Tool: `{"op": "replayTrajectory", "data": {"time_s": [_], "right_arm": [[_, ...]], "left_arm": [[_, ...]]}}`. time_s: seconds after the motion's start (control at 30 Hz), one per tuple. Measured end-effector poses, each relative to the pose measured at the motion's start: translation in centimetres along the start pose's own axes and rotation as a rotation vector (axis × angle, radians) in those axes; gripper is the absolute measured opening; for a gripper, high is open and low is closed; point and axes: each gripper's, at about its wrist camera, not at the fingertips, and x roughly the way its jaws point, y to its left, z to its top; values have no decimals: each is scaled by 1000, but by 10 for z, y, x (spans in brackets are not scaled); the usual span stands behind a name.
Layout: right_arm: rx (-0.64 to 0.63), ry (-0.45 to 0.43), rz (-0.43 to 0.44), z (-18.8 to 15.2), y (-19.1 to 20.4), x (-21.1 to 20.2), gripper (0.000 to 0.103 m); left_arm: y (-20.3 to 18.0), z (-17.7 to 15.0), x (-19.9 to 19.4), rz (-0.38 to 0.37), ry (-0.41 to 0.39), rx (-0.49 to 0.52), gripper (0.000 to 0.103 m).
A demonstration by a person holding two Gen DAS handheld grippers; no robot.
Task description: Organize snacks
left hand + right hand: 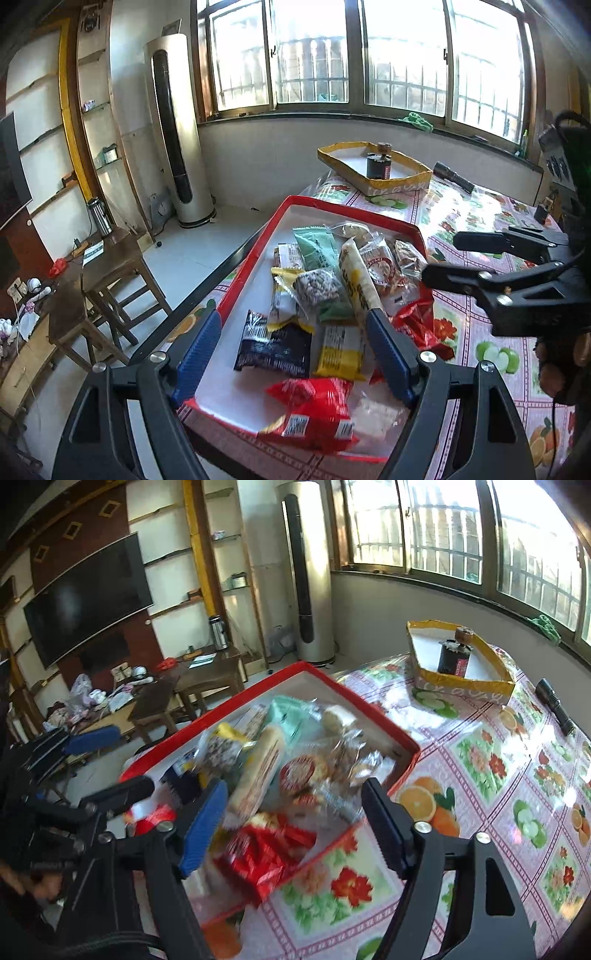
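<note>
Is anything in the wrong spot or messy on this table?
Yes. The snacks in the red tray lie in a jumbled heap, and a red packet hangs over its edge. A black flashlight lies loose on the tablecloth, not a snack.

Snacks [325, 295] in tray [402, 223] on table [480, 332] (box [399, 182] behind).

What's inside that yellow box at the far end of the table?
Inside the yellow box stands one dark jar with a brownish lid, on a white bottom. Nothing else shows, but the near wall hides part of the floor behind it.
</note>
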Motion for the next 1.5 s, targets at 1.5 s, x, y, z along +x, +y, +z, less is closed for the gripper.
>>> {"op": "replayTrajectory", "data": {"time_s": [1.5], "right_arm": [[-298, 56, 100, -97, 54, -40, 91]], "left_arm": [[-19, -69, -52, 38, 62, 110, 82]]}}
